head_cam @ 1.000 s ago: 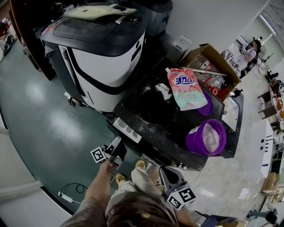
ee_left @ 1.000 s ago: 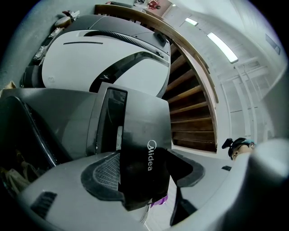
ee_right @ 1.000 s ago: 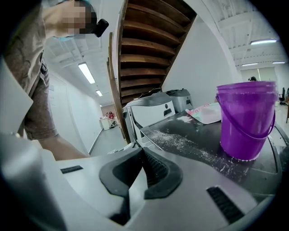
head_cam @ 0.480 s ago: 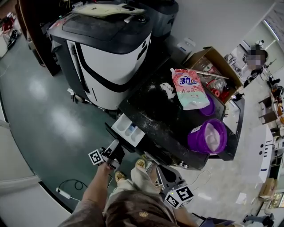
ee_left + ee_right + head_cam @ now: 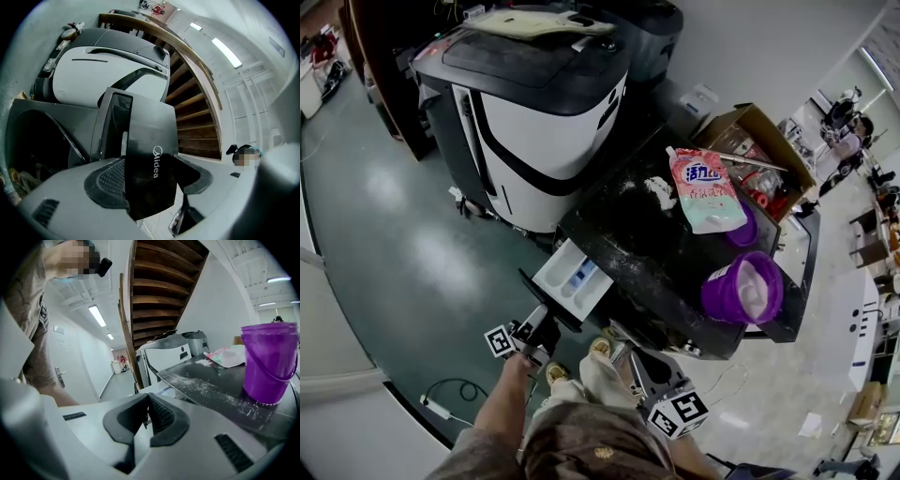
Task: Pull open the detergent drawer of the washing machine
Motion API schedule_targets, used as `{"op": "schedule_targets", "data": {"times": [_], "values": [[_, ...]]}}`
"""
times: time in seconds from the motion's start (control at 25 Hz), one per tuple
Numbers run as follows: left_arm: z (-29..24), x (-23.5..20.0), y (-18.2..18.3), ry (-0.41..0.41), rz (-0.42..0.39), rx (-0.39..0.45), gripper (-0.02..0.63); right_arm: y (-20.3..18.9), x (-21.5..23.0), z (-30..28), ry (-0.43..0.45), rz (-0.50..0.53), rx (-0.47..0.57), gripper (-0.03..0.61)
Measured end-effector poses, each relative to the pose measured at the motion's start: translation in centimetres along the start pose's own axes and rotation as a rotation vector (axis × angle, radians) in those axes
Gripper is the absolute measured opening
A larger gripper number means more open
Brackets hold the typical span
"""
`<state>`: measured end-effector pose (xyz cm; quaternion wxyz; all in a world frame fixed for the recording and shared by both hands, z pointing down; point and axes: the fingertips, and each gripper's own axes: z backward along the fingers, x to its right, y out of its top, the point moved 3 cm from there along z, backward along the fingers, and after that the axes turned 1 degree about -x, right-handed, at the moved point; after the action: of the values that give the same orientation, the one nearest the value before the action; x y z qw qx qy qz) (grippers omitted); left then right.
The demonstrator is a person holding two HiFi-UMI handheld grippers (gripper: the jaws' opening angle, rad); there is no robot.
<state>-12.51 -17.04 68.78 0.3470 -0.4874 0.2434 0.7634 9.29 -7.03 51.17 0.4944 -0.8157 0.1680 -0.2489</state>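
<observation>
The washing machine [image 5: 642,246] has a black top dusted with white powder. Its detergent drawer [image 5: 574,276], white with blue inserts, stands pulled well out of the front. My left gripper [image 5: 543,320] is shut on the drawer's black front panel [image 5: 151,161], which carries the Midea logo and fills the gap between the pads [image 5: 110,176]. My right gripper [image 5: 625,353] hangs low by the person's legs, shut with nothing in it. In the right gripper view its pads [image 5: 161,416] meet, with the washer top [image 5: 206,383] beyond.
A purple bucket [image 5: 741,291] and a pink detergent pouch [image 5: 704,190] sit on the washer top. A cardboard box [image 5: 757,131] stands behind. A large white and black machine [image 5: 539,103] is to the left. A cable and power strip [image 5: 441,411] lie on the green floor.
The drawer has slid further out of the washer as my left gripper drew back toward the person. The right gripper has barely moved.
</observation>
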Motion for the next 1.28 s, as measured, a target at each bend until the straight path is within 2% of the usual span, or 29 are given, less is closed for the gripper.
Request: {"op": "schedule_targets", "data": {"times": [0.52,0.88,1.08,1.28], "values": [[0.9,0.1,0.1,0.007,0.003,0.016,0.313,-0.1,-1.2,-0.9,0.022,0.006,-0.009,0.003],[3.0,-0.3,1.0,0.098,0.036,0.081,0.311,0.2,-2.3,-1.4,0.037,0.012,-0.016,0.003],[5.0,1.1,2.1,0.162,-0.027,0.090,0.311,0.2,-2.7,-1.7,0.063,0.008,-0.019,0.003],[5.1,5.5,2.7,0.205,-0.164,0.033,0.311,1.0,-2.9,-2.2,0.104,0.012,-0.008,0.003]]}}
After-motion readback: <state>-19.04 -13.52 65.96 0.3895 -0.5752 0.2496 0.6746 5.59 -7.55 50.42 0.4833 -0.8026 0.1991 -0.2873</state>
